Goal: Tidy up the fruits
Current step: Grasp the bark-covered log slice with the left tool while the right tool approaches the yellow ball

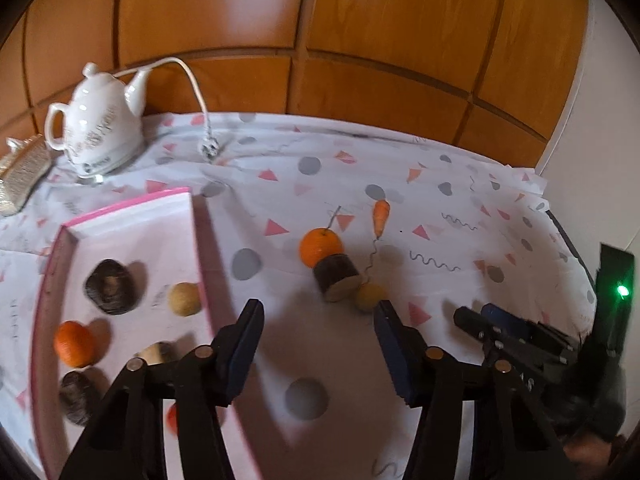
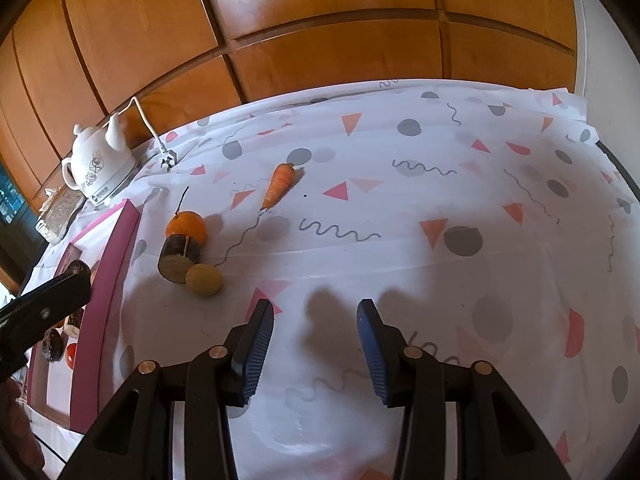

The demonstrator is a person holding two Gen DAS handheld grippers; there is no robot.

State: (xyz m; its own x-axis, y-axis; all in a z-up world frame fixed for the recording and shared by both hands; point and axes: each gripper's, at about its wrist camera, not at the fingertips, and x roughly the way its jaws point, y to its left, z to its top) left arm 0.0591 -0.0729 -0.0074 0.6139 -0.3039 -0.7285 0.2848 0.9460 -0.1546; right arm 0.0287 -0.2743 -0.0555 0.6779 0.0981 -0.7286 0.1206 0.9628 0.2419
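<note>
On the patterned tablecloth an orange, a dark cut cylinder piece, a small yellow round fruit and a carrot lie loose. A pink-rimmed box on the left holds a dark fruit, a yellow fruit, an orange and other pieces. My left gripper is open and empty, just short of the loose fruits. My right gripper is open and empty over bare cloth; it also shows in the left wrist view.
A white ceramic kettle with its cord and plug stands at the back left, beside a sparkly object. Wooden panels rise behind the table. The table's right edge meets a white wall.
</note>
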